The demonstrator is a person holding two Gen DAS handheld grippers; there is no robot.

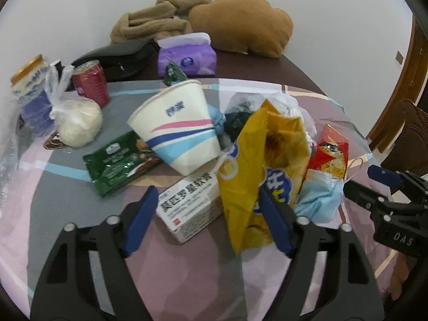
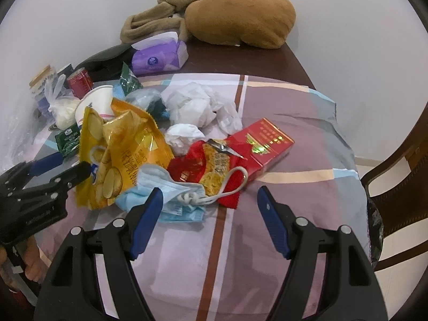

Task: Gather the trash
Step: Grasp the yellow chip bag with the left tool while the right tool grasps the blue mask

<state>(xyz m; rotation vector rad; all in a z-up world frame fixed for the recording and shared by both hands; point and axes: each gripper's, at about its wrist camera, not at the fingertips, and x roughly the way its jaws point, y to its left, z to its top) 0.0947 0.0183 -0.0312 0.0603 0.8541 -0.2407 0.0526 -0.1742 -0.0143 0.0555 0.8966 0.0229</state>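
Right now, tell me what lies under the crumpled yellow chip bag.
The yellow chip bag overlaps a white medicine box and a blue face mask. Whatever else lies beneath it on the patchwork cloth is covered.

Bare checked cloth on the worktop [image 2: 281,187] lies open before the right tongs [image 2: 211,219]; to their left, the yellow crinkled chip bag [image 2: 120,144] and pale blue face mask [image 2: 171,195] block passage.

Dark table [image 2: 281,61] w/ plaid cloth [image 2: 294,160], trash pile, tissue pack [image 2: 157,58], plush [image 2: 240,16].
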